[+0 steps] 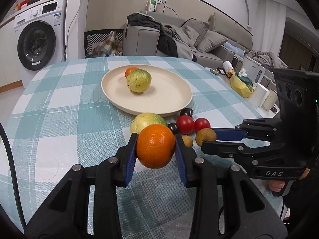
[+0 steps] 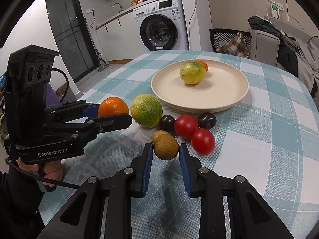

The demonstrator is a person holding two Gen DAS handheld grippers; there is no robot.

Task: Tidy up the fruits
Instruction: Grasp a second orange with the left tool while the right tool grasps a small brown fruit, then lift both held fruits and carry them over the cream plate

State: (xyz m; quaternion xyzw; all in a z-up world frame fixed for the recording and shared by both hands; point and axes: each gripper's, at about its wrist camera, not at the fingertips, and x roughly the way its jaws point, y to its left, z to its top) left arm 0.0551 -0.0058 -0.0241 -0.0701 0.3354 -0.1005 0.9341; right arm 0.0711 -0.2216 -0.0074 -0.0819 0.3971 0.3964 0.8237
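Left wrist view: the left gripper (image 1: 156, 146) has its fingers clamped on an orange (image 1: 155, 145), held just above the tabletop (image 1: 59, 107), while the plate (image 1: 169, 103) beyond already carries 1 green-yellow fruit (image 1: 139, 80) and 1 small orange (image 1: 130, 71). Right wrist view: the right gripper (image 2: 166, 148) is pinched nearly closed around a small brown fruit (image 2: 166, 147). So I'd say roughly 2 done, with the other green fruit (image 2: 146, 113), 2 tomatoes (image 2: 186, 126), 2 dark plums (image 2: 207, 120) and another brown one still off the plate.

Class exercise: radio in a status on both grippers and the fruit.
Left gripper shut on orange. Right gripper shut on brown fruit. Plate ahead, path clear.
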